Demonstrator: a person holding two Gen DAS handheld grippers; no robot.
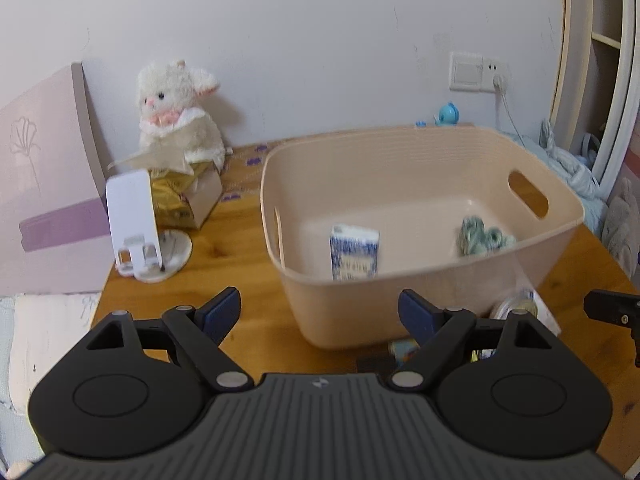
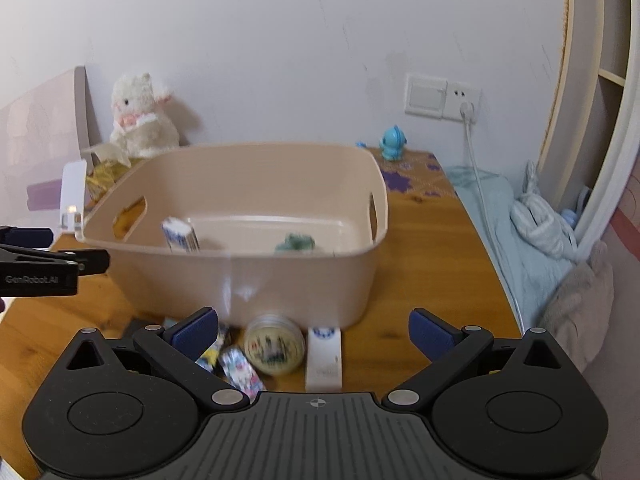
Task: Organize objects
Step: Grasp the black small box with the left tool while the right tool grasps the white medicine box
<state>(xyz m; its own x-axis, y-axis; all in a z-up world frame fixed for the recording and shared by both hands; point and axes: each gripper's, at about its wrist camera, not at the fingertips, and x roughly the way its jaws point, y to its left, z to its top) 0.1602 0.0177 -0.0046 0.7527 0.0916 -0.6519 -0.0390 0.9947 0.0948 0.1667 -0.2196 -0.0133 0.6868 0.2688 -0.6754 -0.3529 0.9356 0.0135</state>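
A beige plastic bin (image 1: 400,304) (image 2: 280,280) stands on the wooden table. Inside it are a blue-and-white carton (image 1: 354,254) (image 2: 181,236) and a green crumpled item (image 1: 482,238) (image 2: 296,243). My left gripper (image 1: 320,314) is open and empty, just in front of the bin's near wall. My right gripper (image 2: 314,330) is open and empty above a round gold tin (image 2: 274,346), a white box (image 2: 325,354) and colourful packets (image 2: 238,368) lying before the bin. The left gripper also shows in the right wrist view (image 2: 56,266).
A white plush lamb (image 1: 178,112) sits at the back left behind a gold tissue box (image 1: 188,196) and a white phone stand (image 1: 136,228). A blue toy figure (image 2: 394,144) stands by the wall. A bed with blue bedding (image 2: 532,256) borders the table's right edge.
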